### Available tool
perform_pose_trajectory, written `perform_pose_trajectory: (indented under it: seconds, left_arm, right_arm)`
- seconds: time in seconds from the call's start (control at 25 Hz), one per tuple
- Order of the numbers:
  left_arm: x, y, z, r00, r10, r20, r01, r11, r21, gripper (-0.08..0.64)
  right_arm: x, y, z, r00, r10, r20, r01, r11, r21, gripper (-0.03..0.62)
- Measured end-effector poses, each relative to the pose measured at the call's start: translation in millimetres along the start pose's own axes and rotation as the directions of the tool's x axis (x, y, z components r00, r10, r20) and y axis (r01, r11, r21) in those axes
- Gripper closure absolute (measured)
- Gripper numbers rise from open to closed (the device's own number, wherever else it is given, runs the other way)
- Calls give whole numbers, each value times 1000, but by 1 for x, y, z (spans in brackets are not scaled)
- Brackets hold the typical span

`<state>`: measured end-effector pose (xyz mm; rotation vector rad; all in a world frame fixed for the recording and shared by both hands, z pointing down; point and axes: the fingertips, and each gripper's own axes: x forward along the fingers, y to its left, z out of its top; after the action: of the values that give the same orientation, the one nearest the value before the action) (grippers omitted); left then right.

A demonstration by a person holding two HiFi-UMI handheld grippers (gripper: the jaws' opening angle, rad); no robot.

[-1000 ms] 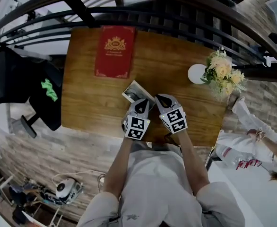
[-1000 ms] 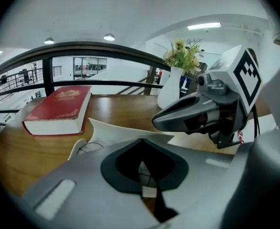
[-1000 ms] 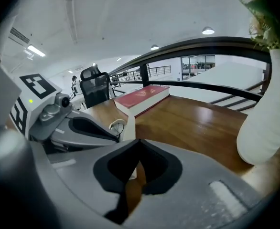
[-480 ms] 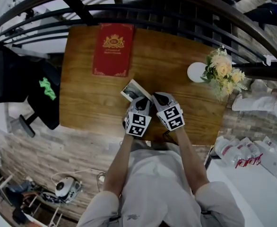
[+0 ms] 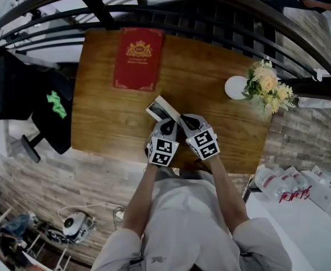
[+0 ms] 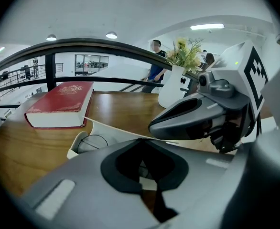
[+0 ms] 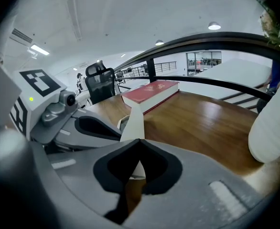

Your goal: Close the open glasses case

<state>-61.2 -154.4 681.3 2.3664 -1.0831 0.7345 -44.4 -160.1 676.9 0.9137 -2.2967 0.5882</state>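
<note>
Both pairs of jaws are pressed together at the tips, with only the notch behind the pads open. Nothing shows pinched in the left gripper [image 6: 141, 142] or the right gripper [image 7: 138, 141]. Each looks through its notch at the pale case [image 5: 161, 109].

The case lies open on the table [image 5: 109, 120], near the red book [image 5: 137, 60], just off the book's corner nearest the person and on the person's side of it. Its white lid [image 7: 133, 120] stands up, seen edge-on from the right gripper. It runs to that gripper's tips, but whether they touch it I cannot tell.

Both grippers sit side by side just past the case from the book, close together. A white vase [image 5: 235, 87] of flowers [image 5: 267, 86] stands well to the book's right.
</note>
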Motion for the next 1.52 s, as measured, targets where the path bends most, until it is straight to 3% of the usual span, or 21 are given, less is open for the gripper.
perform_pose_trajectory:
  seconds: [1.52]
  left_arm:
    - [-26,10,-36,999,-1,-55,-2,998,-56,540]
  right_arm:
    - [10,50,-3,998,48,-49,-52,996,-79,589]
